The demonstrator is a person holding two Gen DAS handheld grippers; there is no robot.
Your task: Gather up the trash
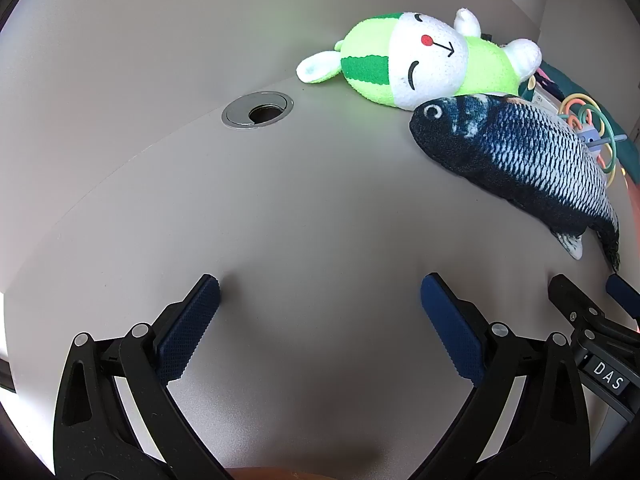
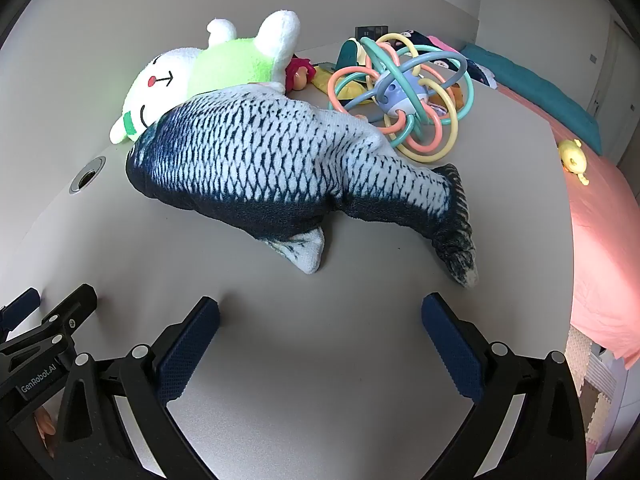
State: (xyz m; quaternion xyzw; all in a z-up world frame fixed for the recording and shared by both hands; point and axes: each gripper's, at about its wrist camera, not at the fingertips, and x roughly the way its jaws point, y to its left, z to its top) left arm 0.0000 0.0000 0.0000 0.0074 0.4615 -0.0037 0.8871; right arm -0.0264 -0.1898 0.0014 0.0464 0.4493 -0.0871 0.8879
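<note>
Both tongs are being held wide open above a pale table (image 1: pixel 320 208), tilted downward, with nothing between the pads. Left tongs (image 1: pixel 320 296) are being kept over a broad bare stretch of tabletop; the only thing in that stretch is a round metal cable hole (image 1: pixel 257 111) set into the surface at the far left, near where the table's far edge is meeting the wall. Right tongs (image 2: pixel 320 316) are being held just beside the left pair, whose fingers are showing at the lower left of the right view, and bare table is lying under and just ahead of the pads.

Past that clear strip, a plush fish (image 2: pixel 288 168) is lying across the middle of the table, its tail (image 2: pixel 456 236) reaching toward the right edge and its lower fin (image 2: pixel 304 252) pointing nearest to the right tongs. A green and white plush bunny (image 2: pixel 208 72) is resting against the fish on the far side. To the right of it, a rattle of coloured loops (image 2: pixel 404 92) is sitting close to the fish's back, with small toys and cloth crowded behind it up to the far edge.

Beyond the right edge of the table, a pink bedspread (image 2: pixel 592 240) is showing, with a small yellow toy (image 2: pixel 574 158) on it. No evident trash can be made out among the toys.
</note>
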